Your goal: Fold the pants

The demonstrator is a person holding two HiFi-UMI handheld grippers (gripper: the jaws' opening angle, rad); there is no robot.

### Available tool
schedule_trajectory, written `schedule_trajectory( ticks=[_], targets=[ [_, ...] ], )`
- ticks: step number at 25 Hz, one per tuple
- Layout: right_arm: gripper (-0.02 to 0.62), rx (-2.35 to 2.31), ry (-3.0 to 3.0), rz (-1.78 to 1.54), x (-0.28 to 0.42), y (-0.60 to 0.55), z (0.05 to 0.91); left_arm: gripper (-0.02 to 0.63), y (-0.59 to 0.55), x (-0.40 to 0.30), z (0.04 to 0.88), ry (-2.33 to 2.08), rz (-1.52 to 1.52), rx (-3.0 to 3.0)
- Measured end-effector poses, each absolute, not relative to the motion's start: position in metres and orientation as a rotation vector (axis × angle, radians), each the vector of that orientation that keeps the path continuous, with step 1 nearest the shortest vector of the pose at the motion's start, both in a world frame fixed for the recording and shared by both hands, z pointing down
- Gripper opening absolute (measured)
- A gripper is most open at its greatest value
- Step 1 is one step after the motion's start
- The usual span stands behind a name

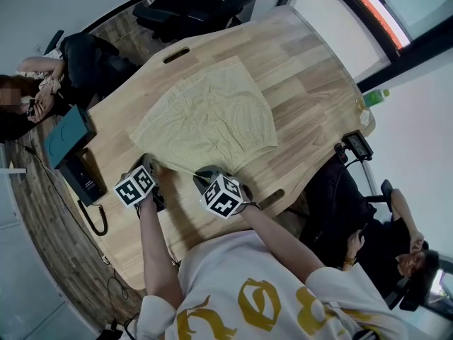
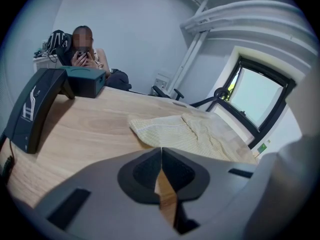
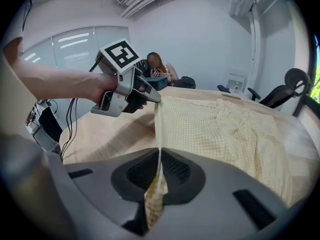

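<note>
Pale yellow checked pants are lying spread on the wooden surface, with both tools holding the near edge up.

- Right tool is clenching that edge. Its own view is showing cloth pinched between the pads and hanging below them.
- Left tool is clamped tight too. Its own view is only giving jaws together, wood grain under them, and the pants just past the tips.
- The right gripper view is filling the gap. It shows the left tool sitting right at the pants' corner, with the cloth edge rising to its tip and running taut down into the right tool.
- Head view is resolving neither grip, just the two marker cubes side by side at the pants' near edge.

Around the pants:
- On the left tool's side, a dark teal box and a black desk unit with a cord are sitting on the surface.
- On the opposite side, a small black device is at the rim, with a green bottle near it.
- Black office chairs are standing beyond the pants' far end.
- One seated person is past the teal box, and another is off the right tool's side.
- Only the left gripper view is catching the window beyond the pants.
</note>
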State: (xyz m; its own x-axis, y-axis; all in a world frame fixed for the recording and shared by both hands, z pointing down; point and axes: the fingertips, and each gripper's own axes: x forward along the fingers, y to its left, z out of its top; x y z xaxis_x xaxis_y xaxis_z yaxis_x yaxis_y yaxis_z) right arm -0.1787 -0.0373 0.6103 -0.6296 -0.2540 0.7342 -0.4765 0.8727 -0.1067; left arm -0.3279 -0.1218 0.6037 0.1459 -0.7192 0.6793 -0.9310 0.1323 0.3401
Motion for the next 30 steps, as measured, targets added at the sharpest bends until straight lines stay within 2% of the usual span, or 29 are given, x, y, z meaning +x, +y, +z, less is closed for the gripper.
schedule_trajectory(
  ticks=[30],
  targets=[
    [0.014,0.452,-2.377,0.226,-0.232,0.034,0.551,0.012,-0.055,-0.383,0.538,-1.713,0.118,1.691]
  ],
)
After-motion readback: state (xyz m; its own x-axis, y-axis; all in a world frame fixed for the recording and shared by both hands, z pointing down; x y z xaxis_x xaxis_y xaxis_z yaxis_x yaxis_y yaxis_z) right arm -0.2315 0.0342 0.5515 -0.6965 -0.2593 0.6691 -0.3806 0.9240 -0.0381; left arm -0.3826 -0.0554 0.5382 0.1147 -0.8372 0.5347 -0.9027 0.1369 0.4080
